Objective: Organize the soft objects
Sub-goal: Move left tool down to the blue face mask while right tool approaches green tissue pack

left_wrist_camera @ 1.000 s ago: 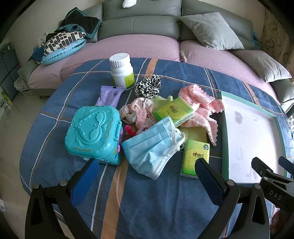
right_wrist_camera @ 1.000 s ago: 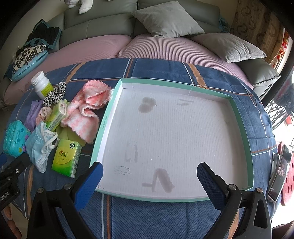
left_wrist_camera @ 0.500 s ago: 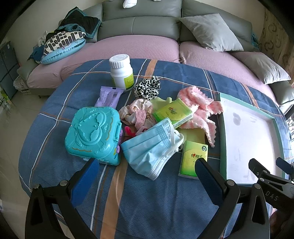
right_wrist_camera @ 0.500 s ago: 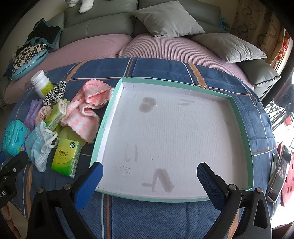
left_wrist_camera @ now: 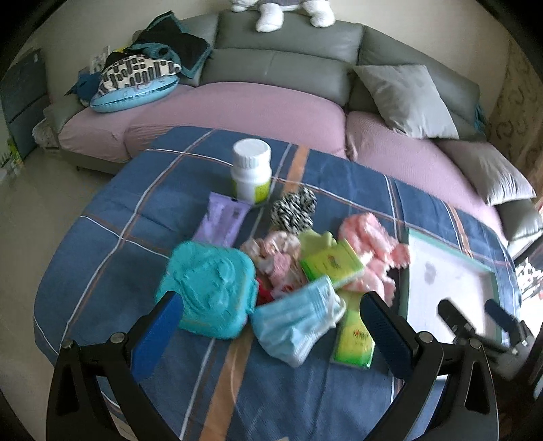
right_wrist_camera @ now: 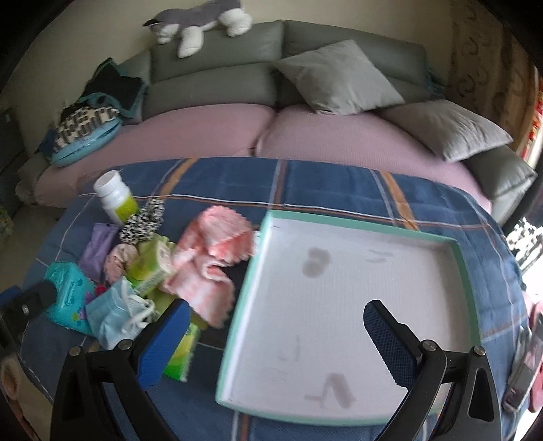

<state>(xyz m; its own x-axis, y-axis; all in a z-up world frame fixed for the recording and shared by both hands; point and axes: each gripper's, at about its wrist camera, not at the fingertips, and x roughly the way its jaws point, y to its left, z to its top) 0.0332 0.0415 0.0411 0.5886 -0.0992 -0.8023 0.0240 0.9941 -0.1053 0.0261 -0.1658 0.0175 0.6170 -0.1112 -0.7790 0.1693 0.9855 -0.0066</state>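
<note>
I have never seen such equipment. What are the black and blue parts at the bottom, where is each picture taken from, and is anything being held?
No robot is here: a person holds a two-finger gripper in each hand, with a camera looking along the fingers. One picture comes from the left gripper, the other from the right gripper. Both are open and hold nothing. On the blue plaid cloth lie a blue face mask, a teal case, green tissue packs, a pink cloth, a white bottle and an empty white tray. A sofa stands behind.

Grey sofa (right_wrist_camera: 217, 71), plush husky (right_wrist_camera: 197, 20) on top, white pill bottle (left_wrist_camera: 251, 171).
</note>
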